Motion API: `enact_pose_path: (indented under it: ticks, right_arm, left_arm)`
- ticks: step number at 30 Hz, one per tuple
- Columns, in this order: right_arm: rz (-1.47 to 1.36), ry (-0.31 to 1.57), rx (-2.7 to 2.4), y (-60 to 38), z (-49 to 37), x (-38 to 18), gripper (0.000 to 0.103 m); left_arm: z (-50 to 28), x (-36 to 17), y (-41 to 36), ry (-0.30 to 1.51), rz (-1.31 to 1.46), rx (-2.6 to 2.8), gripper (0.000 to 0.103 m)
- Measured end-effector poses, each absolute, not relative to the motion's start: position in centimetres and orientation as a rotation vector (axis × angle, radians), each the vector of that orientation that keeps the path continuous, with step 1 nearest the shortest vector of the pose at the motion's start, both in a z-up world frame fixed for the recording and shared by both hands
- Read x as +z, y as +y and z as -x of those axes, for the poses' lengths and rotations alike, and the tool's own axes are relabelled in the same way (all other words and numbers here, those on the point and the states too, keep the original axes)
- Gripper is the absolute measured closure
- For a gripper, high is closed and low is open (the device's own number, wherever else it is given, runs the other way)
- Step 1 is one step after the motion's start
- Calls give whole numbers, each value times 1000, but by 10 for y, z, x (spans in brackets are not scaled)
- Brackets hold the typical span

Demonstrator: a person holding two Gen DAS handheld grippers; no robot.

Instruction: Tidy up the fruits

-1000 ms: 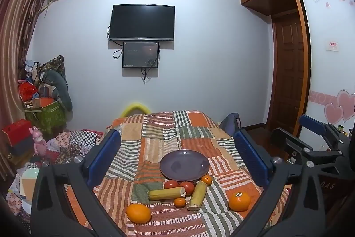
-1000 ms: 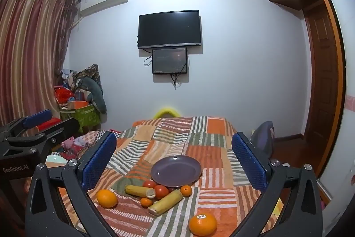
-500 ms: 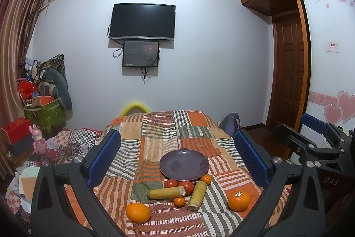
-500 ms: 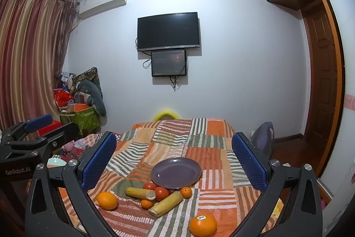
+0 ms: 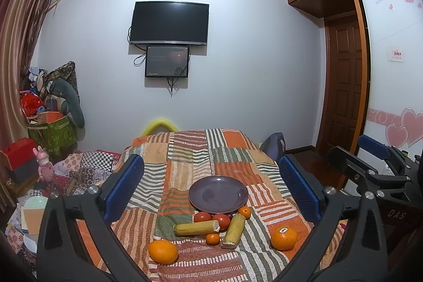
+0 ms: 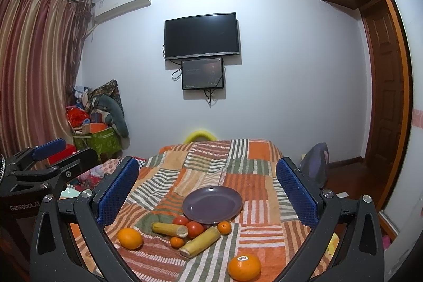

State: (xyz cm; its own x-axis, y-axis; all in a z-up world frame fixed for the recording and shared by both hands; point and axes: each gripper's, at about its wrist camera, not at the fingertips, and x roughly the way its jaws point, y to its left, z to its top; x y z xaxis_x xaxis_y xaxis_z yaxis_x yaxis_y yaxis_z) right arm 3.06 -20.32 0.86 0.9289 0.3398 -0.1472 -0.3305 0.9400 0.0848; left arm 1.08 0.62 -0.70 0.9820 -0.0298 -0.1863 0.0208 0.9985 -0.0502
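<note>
A bedroom with a wall-mounted television [image 5: 169, 23] frames a bed covered by a striped patchwork quilt [image 5: 185, 163], and all the fruit lies on that quilt. An empty purple plate [image 5: 218, 194] sits mid-bed. Just in front of it cluster two tomatoes [image 5: 211, 219], two small tangerines [image 5: 244, 212], and two yellow cane-like stalks [image 5: 197, 227]. One large orange [image 5: 162, 251] lies apart to the left, and a stickered orange [image 5: 283, 238] lies apart to the right.

The left claw [image 5: 211, 189] hovers wide and empty above the near end of the bed; the right claw [image 6: 207, 188] is equally wide and empty. Nothing is on the plate, so the sorting looks not yet begun, with this being the approach stage. The next move likely calls for lowering one claw over a single fruit; the outlying oranges offer the cleanest grasp, since nothing crowds them.

The clustered pieces touch or nearly touch, so fingers there risk nudging neighbours. The stickered orange rests near the quilt's right edge and could roll off the soft, wrinkled surface. Room above the bed is open.
</note>
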Motion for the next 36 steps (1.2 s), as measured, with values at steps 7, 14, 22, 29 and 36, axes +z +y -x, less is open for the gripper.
enact_pose_path:
  ticks: [7, 14, 22, 29, 36]
  right_arm:
    - [-59, 162, 343, -202, -31, 8, 0]
    - [-59, 165, 345, -202, -31, 7, 0]
    - [-62, 167, 350, -202, -32, 8, 0]
    - [-63, 171, 362, -202, -32, 6, 0]
    - [-64, 176, 365, -201, -32, 6, 0]
  left_arm:
    - [-11, -8, 6, 187, 49, -25, 0]
    - [-12, -9, 7, 189, 49, -26, 0]
    - [-13, -10, 7, 190, 48, -23, 0]
    - [-15, -12, 7, 194, 52, -21, 0]
    - [-16, -13, 8, 198, 54, -24, 0]
